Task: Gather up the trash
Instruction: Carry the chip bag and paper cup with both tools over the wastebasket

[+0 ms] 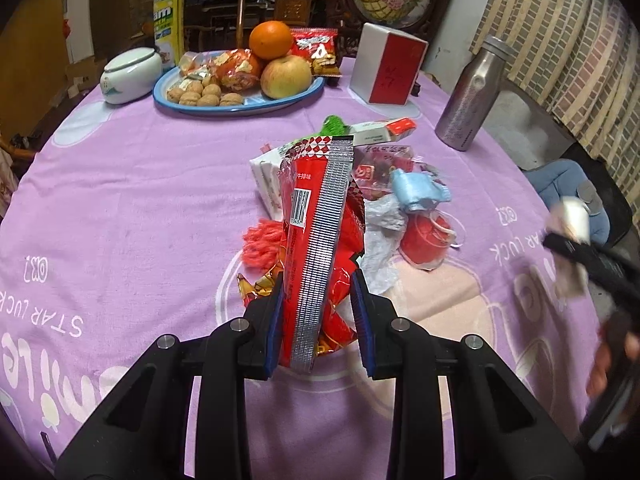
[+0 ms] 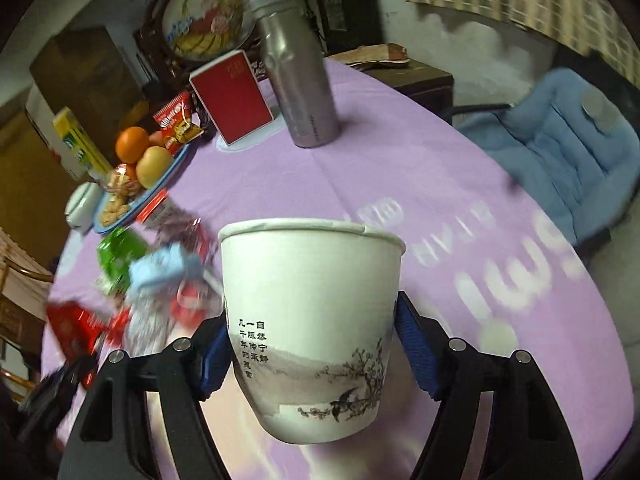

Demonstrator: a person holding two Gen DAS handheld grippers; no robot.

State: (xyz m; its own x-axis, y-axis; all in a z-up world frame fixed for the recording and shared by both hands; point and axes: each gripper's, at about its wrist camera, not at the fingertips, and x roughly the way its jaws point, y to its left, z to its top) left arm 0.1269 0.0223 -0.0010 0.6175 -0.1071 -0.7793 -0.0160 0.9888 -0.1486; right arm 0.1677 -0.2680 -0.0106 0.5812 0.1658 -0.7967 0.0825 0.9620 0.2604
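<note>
My left gripper (image 1: 320, 324) is shut on a red snack wrapper (image 1: 304, 216) with a silver seam, which stands up from between the blue pads. Behind it on the purple tablecloth (image 1: 140, 184) lies a heap of trash (image 1: 392, 196): wrappers, a pale blue scrap, crumpled white plastic, a red tuft and a small carton. My right gripper (image 2: 314, 356) is shut on a white paper cup (image 2: 312, 312) with ink drawings, held upright above the cloth. The same heap (image 2: 160, 276) shows blurred to the cup's left. In the left wrist view the right gripper is a blur at the right edge.
A blue plate (image 1: 240, 108) of fruit, walnuts and snacks stands at the back, with a white jar (image 1: 130, 74) to its left. A red-and-white box (image 1: 386, 66) and a steel bottle (image 1: 470, 96) stand at the back right. A blue cushioned chair (image 2: 560, 152) sits beyond the table's right edge.
</note>
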